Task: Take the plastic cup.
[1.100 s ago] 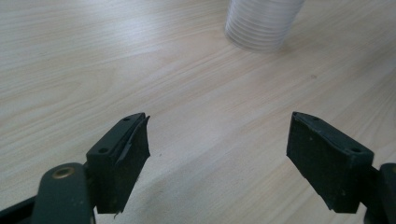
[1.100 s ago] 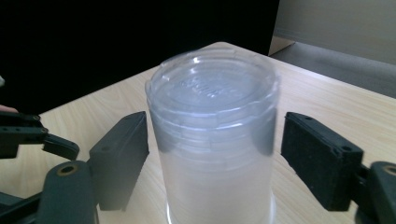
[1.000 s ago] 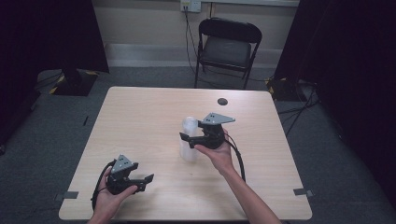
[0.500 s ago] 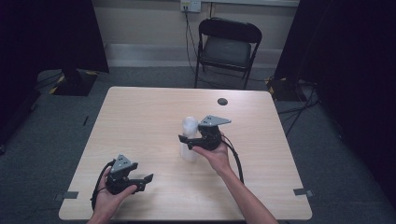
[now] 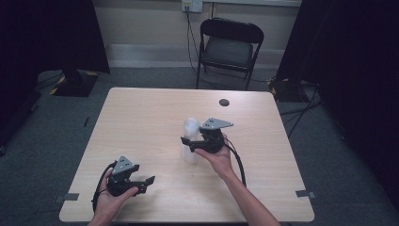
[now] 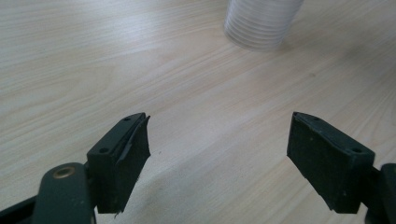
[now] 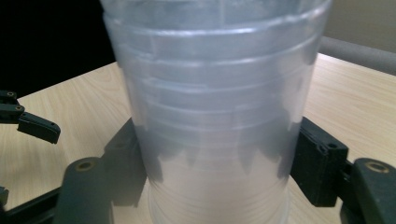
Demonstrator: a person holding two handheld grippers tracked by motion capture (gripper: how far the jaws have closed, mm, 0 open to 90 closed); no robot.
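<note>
Near the middle of the pale wooden table (image 5: 141,122) stands a stack of clear plastic cups (image 5: 190,141), nested one inside another and standing upright on the tabletop. In the right gripper view the stack (image 7: 215,112) shows as a frosted, translucent column ringed by the stepped rims of the cups inside it, each rim a thin band just above the next; nothing else is visible inside the cups. The walls are smooth and slightly cloudy, and the stack widens a little toward its top. The right gripper (image 5: 197,141) has the stack between its two black jaws, which have just been closing on it; its blocky, matte pads sit against the stack's lower part on either side, so it appears to grip the cups, though the frosted plastic blurs the exact line of contact. A grey three-cornered plate tops this gripper, and a black cable trails back from it along the person's forearm. The left gripper (image 5: 143,182) rests near the table's front left edge, well apart from the cups, held low over the wood in the person's left hand. In the left gripper view its jaws stand wide apart with only bare table between them, the dark rubbery pads (image 6: 133,154) square-cut and dull, and the ribbed base of the stack (image 6: 259,23) farther off. The table has a light, fine wood grain and rounded corners, with a small dark round disc (image 5: 224,102) lying near its far edge. Beyond the table stands a black folding chair (image 5: 229,47) on grey carpet.
</note>
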